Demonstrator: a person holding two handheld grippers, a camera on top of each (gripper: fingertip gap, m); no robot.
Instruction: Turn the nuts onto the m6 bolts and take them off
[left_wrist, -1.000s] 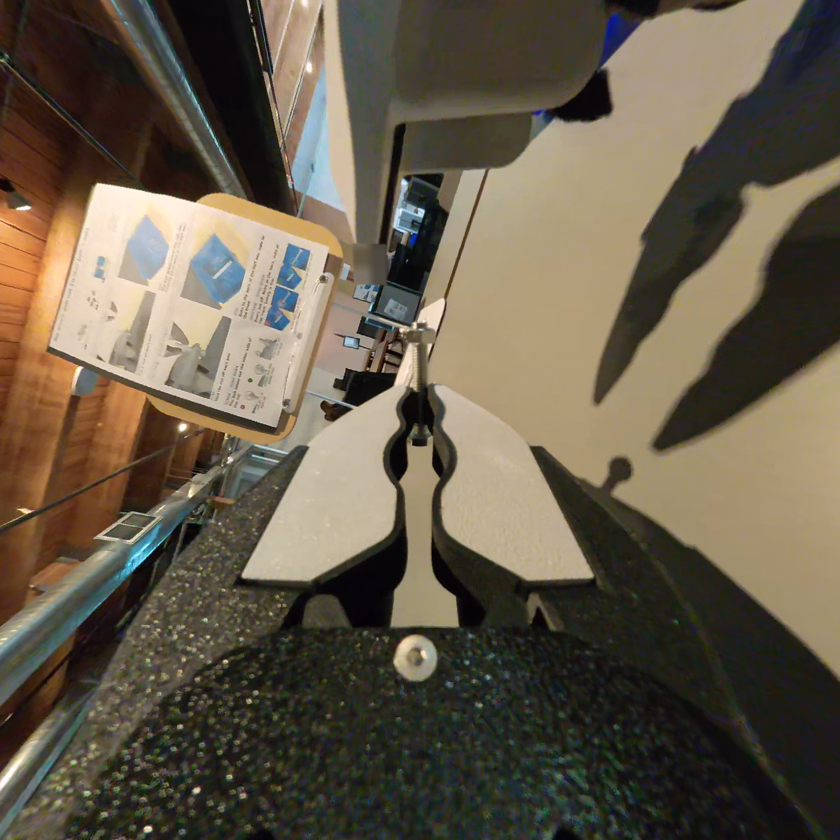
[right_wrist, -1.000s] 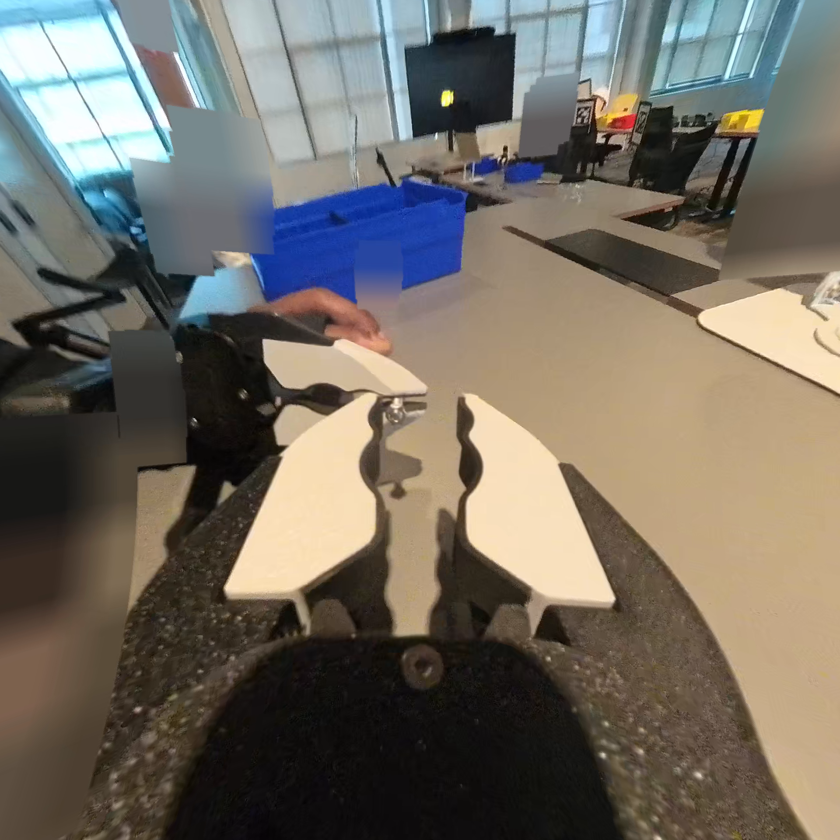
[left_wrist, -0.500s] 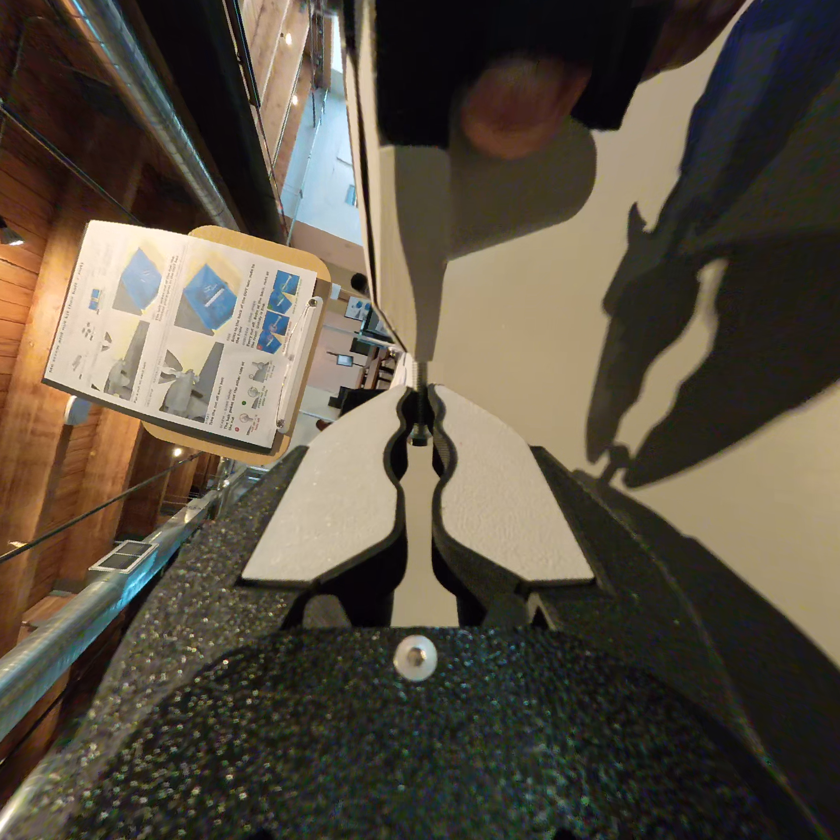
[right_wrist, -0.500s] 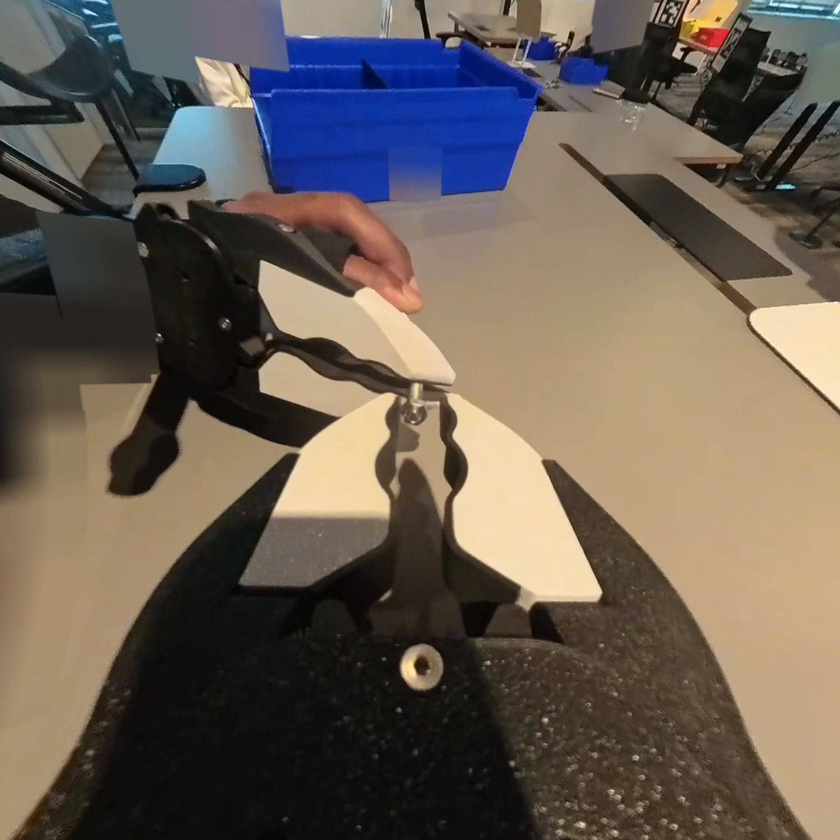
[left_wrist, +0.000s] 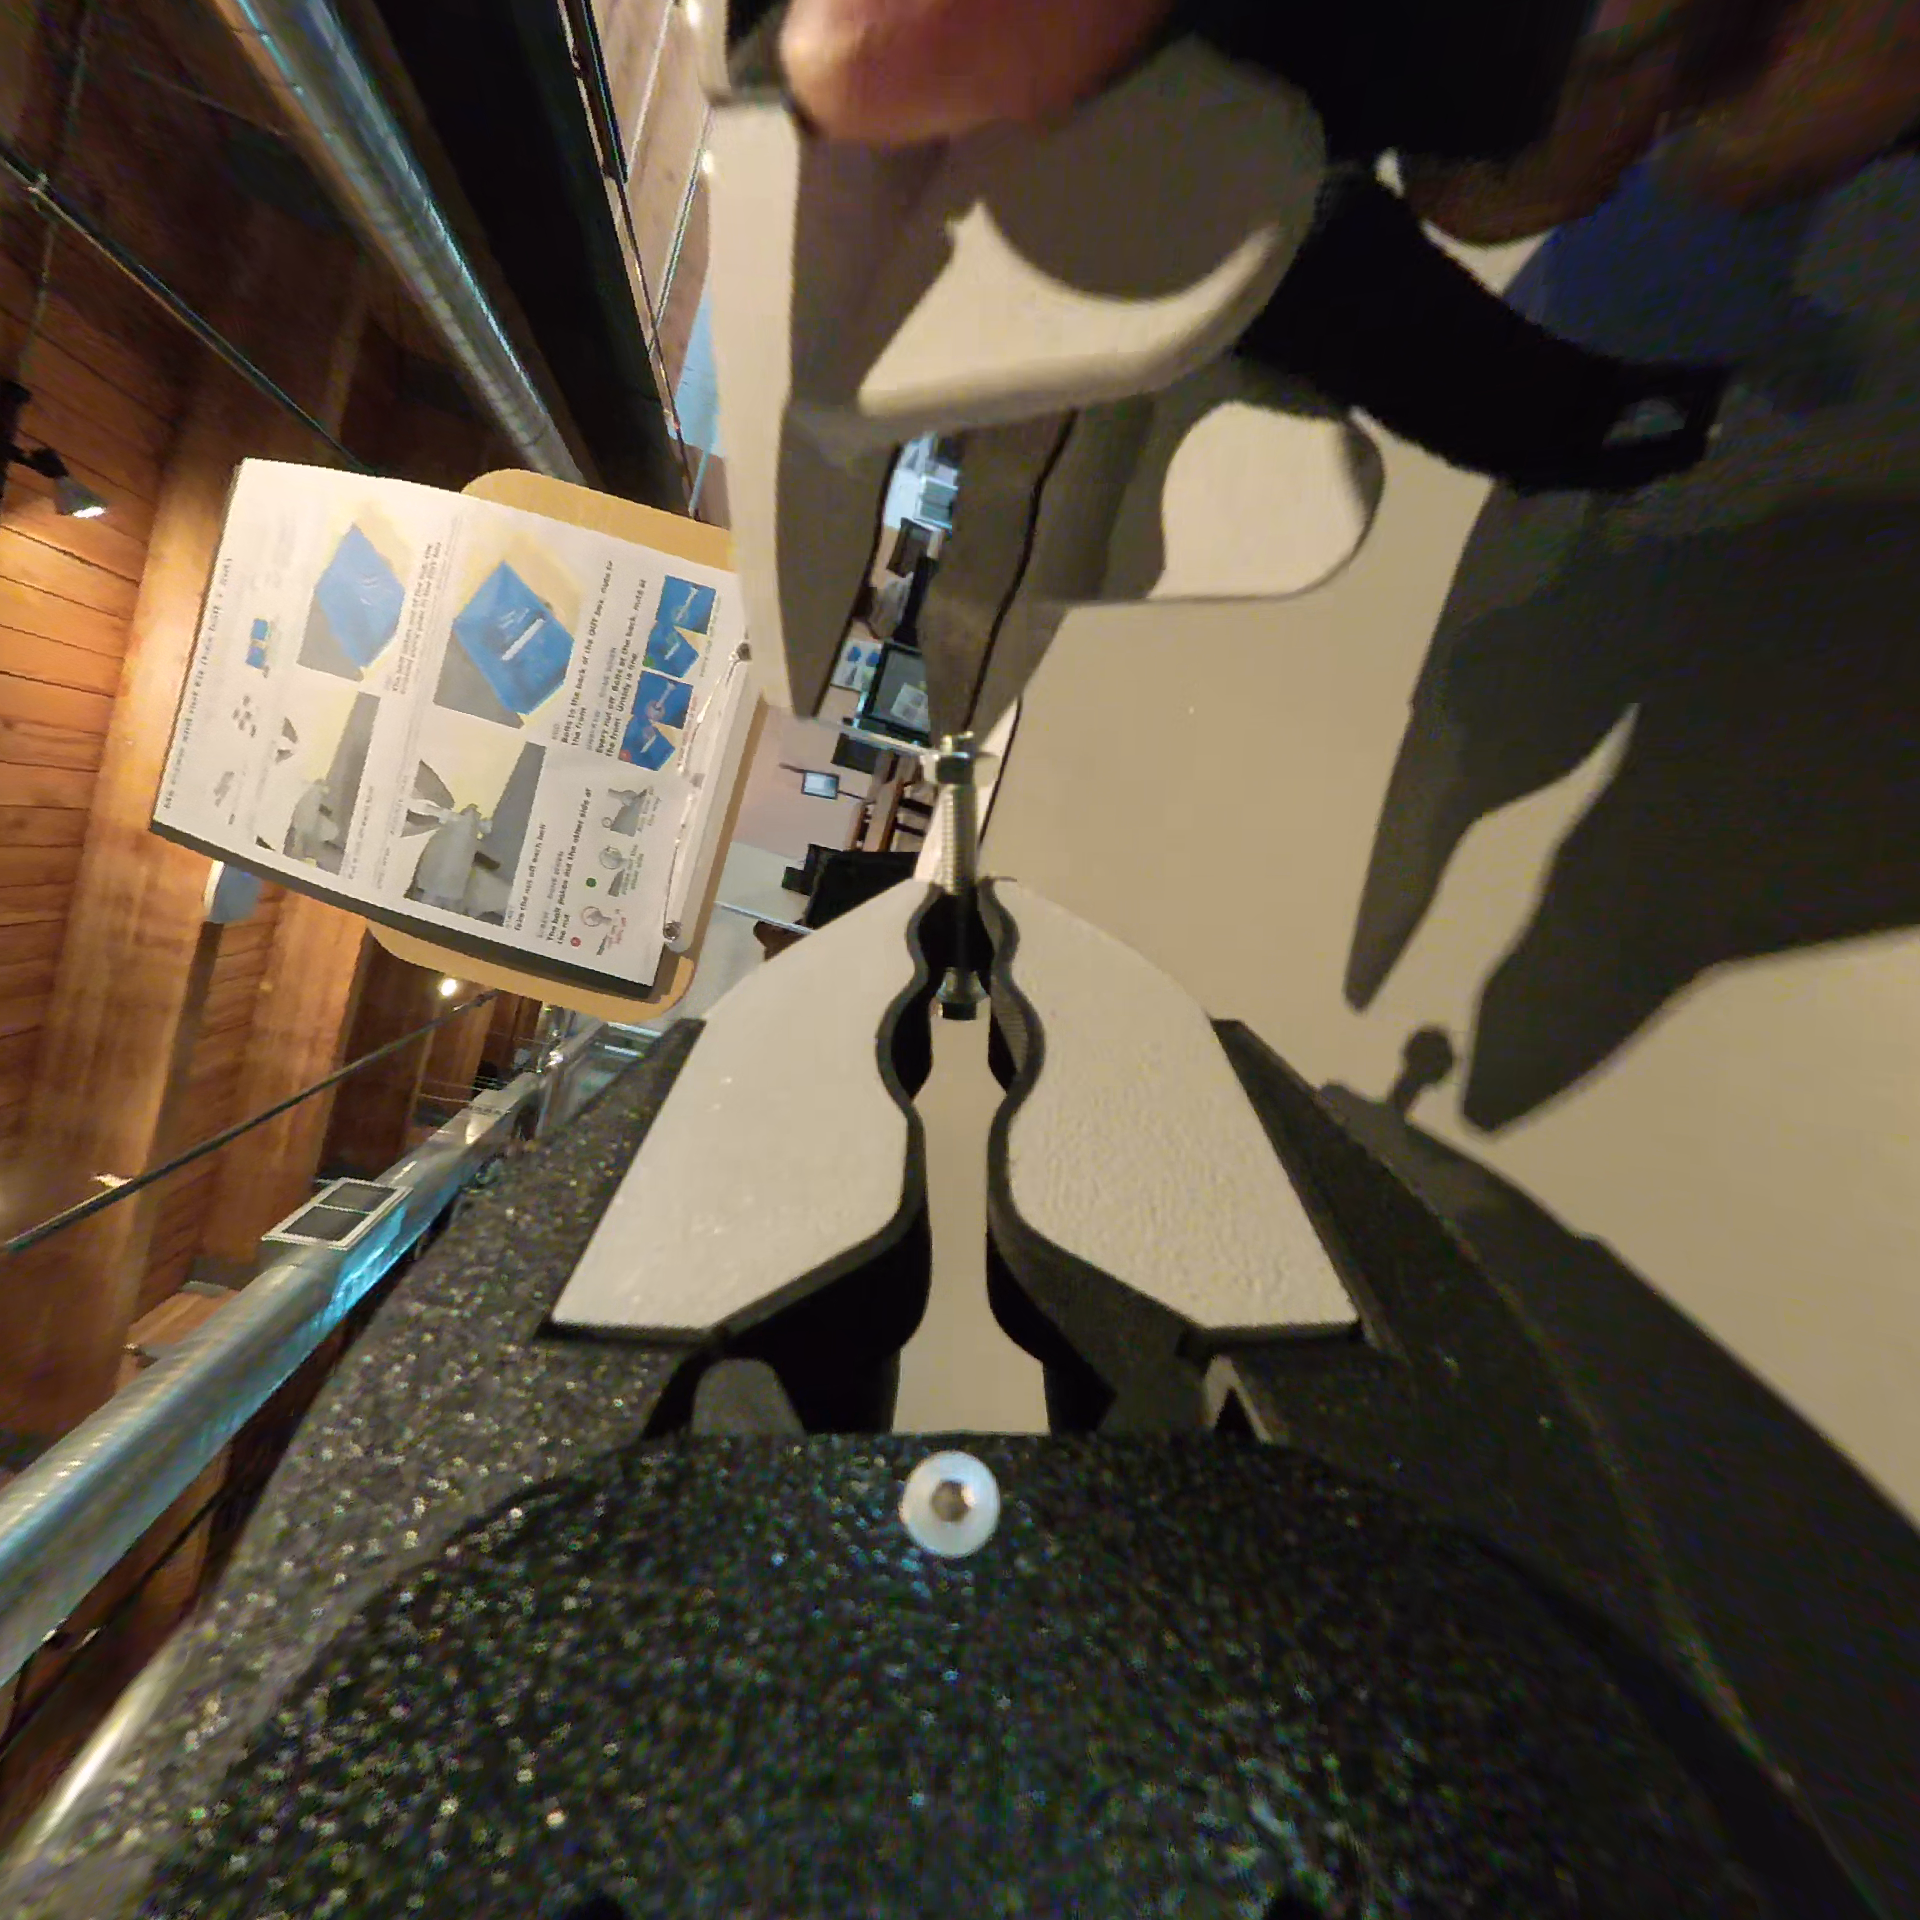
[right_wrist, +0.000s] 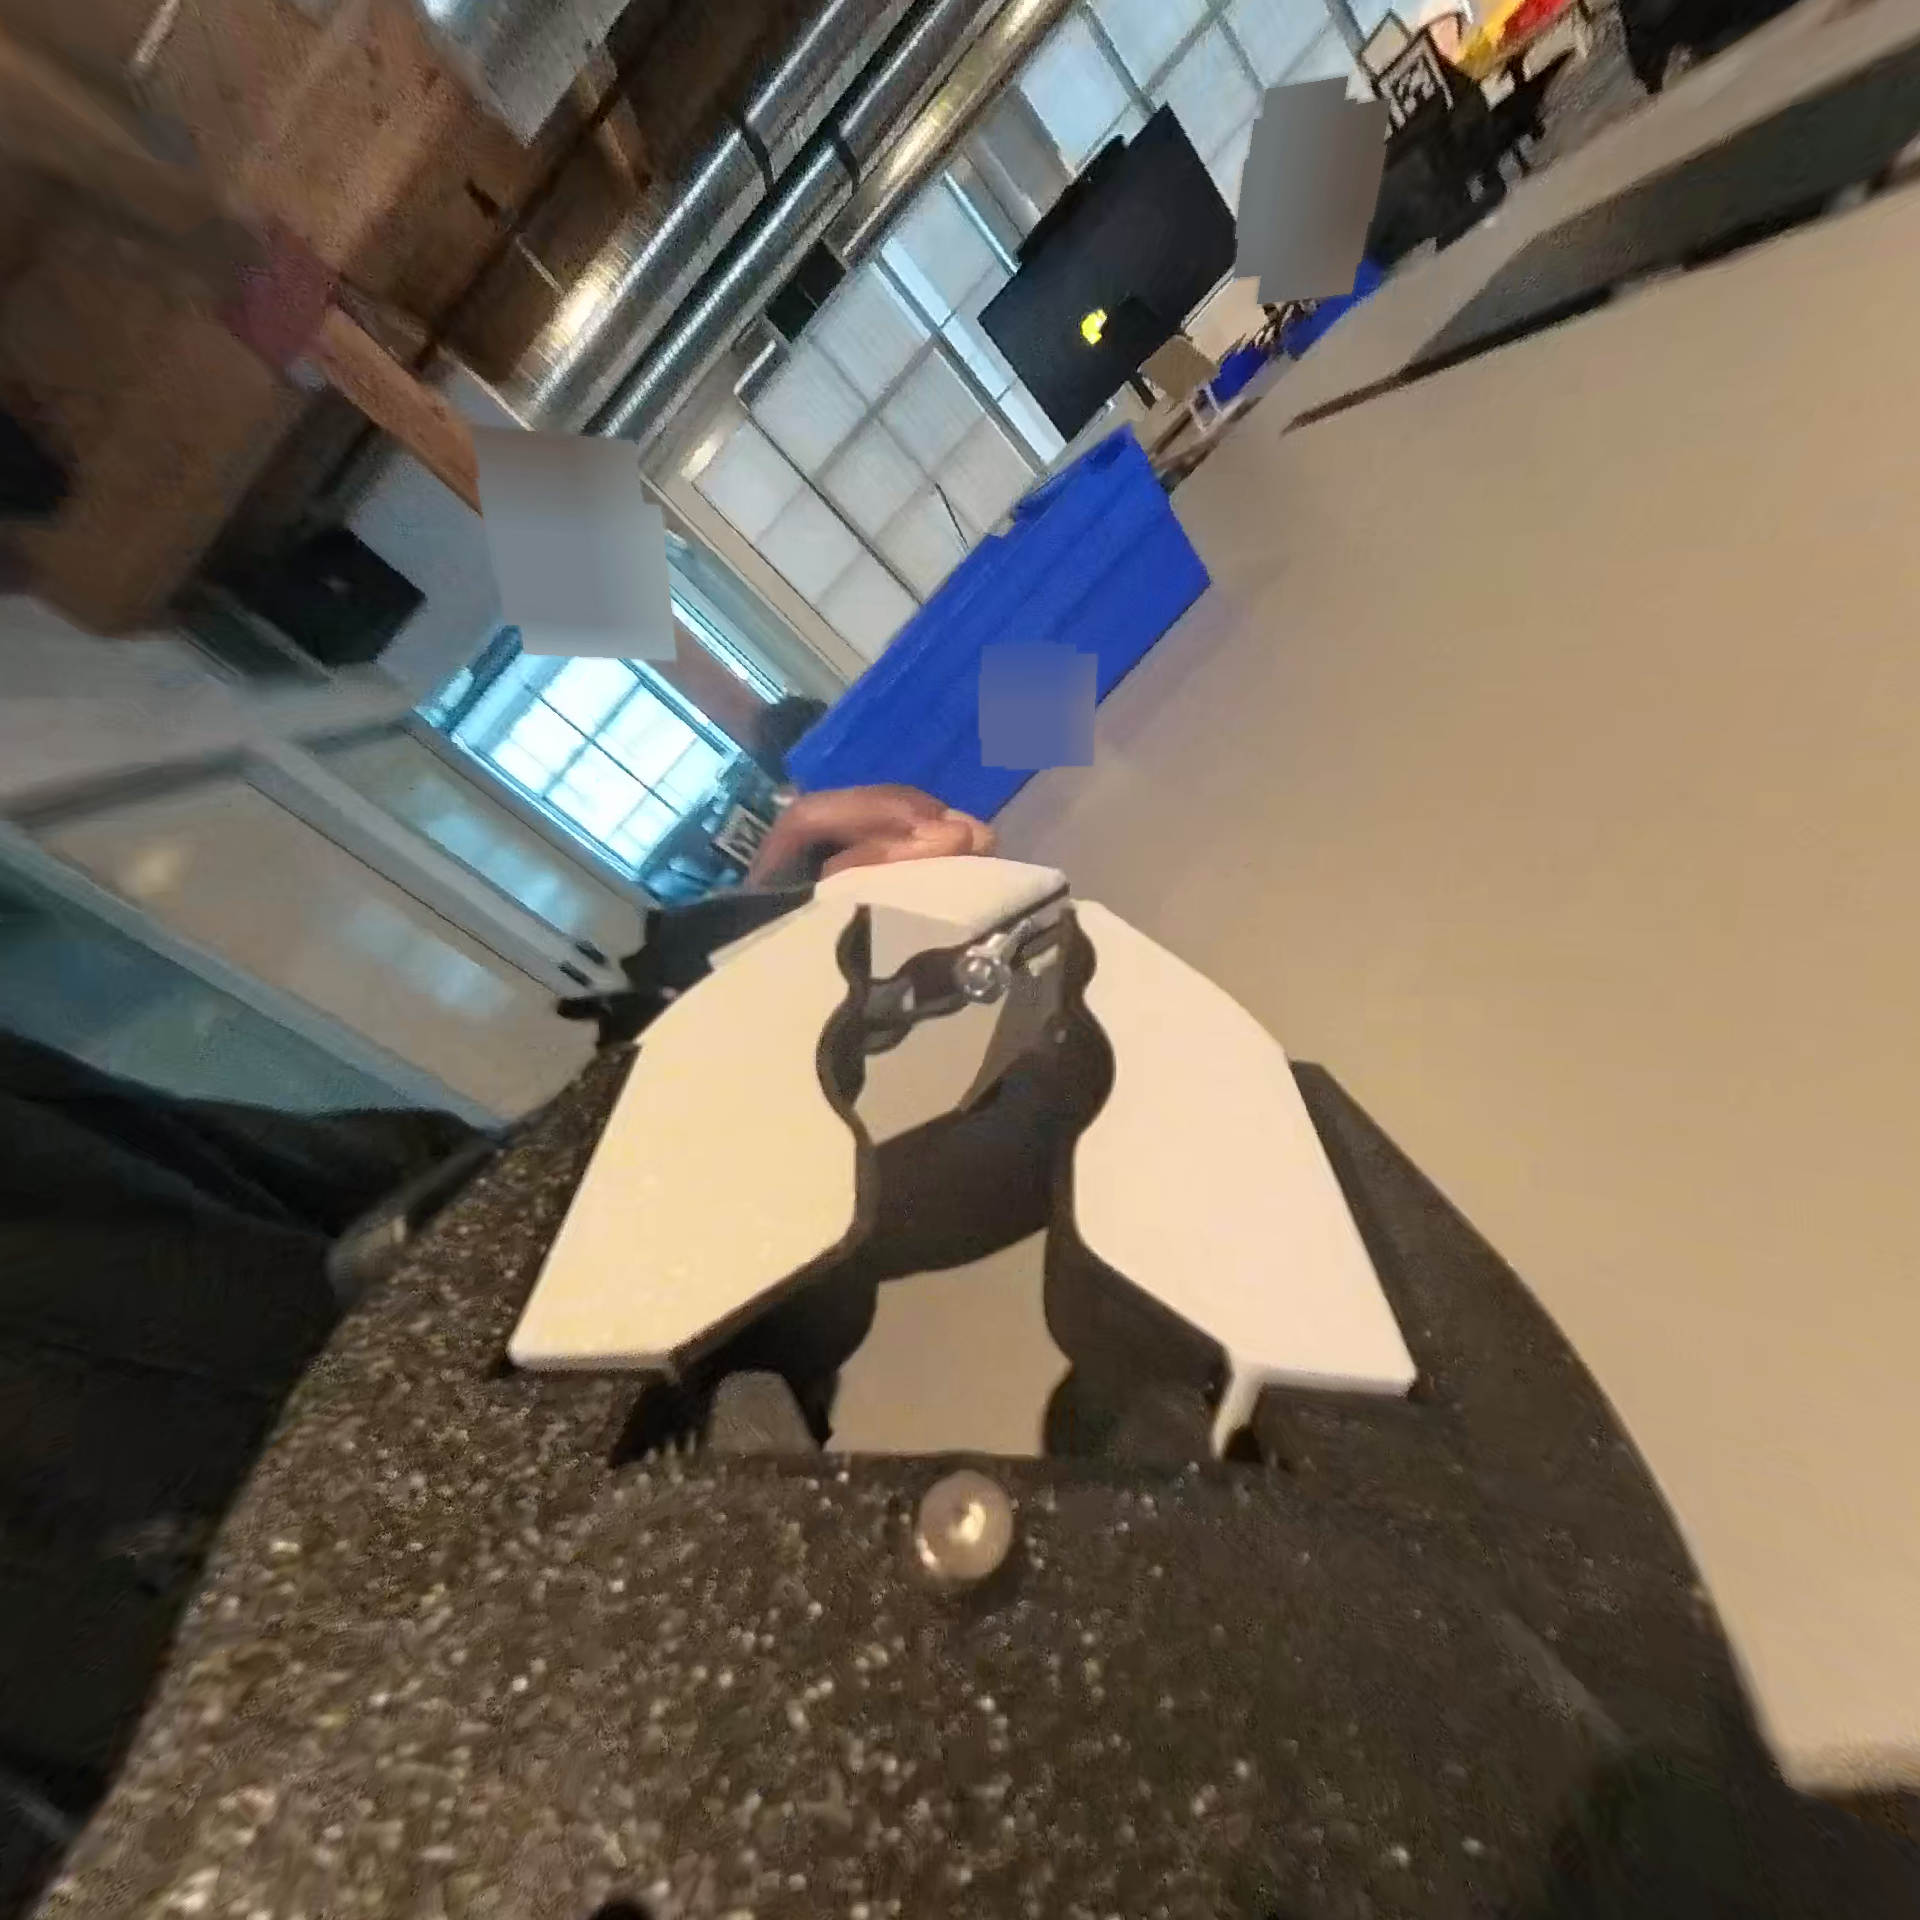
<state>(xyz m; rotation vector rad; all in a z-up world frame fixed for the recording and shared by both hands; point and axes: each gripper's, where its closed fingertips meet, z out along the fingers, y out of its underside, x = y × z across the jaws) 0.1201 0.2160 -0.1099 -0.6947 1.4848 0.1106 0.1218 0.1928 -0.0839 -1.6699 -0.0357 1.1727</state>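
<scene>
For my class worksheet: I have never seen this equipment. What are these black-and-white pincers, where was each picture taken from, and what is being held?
These are two hand-held grippers. Each is worked by a person and carries a camera looking along its two white fingers. The left wrist view shows the left gripper shut on a bolt, with a nut near the bolt's far end. The right wrist view shows the right gripper open, its fingers either side of that nut. On the grey table stands a blue bin. A clipboard with an instruction sheet stands nearby.
</scene>
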